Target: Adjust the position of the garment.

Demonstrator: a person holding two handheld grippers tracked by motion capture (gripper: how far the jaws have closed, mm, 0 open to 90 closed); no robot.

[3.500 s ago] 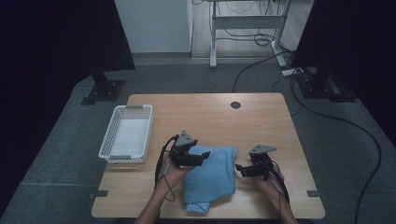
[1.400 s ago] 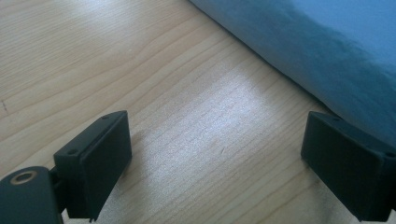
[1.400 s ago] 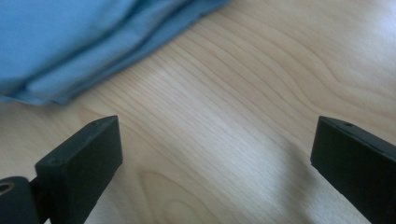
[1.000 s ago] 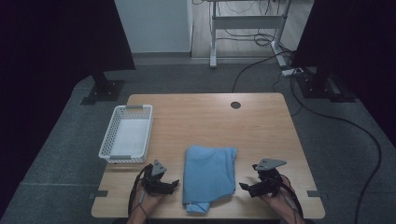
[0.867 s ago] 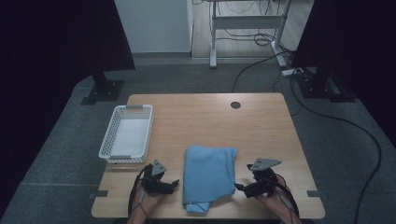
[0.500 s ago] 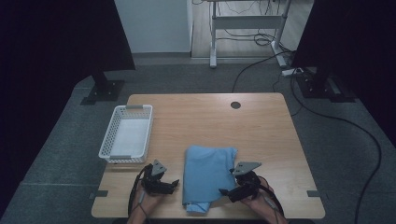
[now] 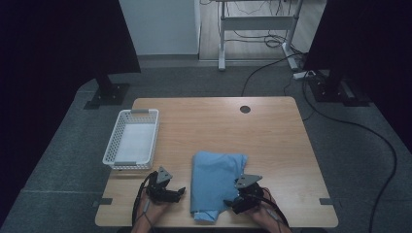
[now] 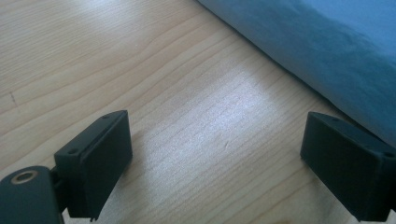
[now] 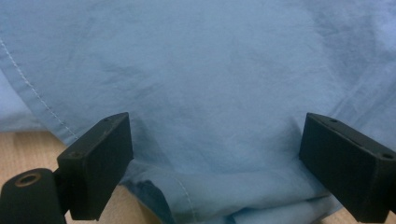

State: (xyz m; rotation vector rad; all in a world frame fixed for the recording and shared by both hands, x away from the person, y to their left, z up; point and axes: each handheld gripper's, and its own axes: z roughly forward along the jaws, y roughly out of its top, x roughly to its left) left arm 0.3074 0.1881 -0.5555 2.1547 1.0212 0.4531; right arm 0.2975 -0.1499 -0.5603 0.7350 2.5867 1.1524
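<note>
Dark curtains and a grey floor ring the pale wooden surface (image 7: 272, 141), where a blue cloth (image 7: 216, 179) lies near the person's edge, already folded into a tall, narrow packet with layers showing at its near end. Judging by that shape, the main folds look done, though the near corner is loose: in the right gripper view a stitched hem (image 9: 35, 93) runs slantwise and a small flap (image 9: 154, 193) is tucked untidily beneath the top layer. The right gripper (image 7: 232, 205) sits at the cloth's near right corner, its jaws spread wide over the fabric and gripping nothing, as its own view (image 9: 212, 154) shows. The left gripper (image 7: 179, 192) rests on bare wood just beside the cloth's left edge, likewise released; its own view (image 8: 215, 154) has only wood grain between the jaws, with the folded edge (image 8: 322, 70) passing close by the right-hand one. A white basket (image 7: 112, 145) stands apart at the left, holding a flat white sheet or liner. What seems left is to pinch that near end, make one more fold or tidy it, and perhaps carry the packet to the basket.
</note>
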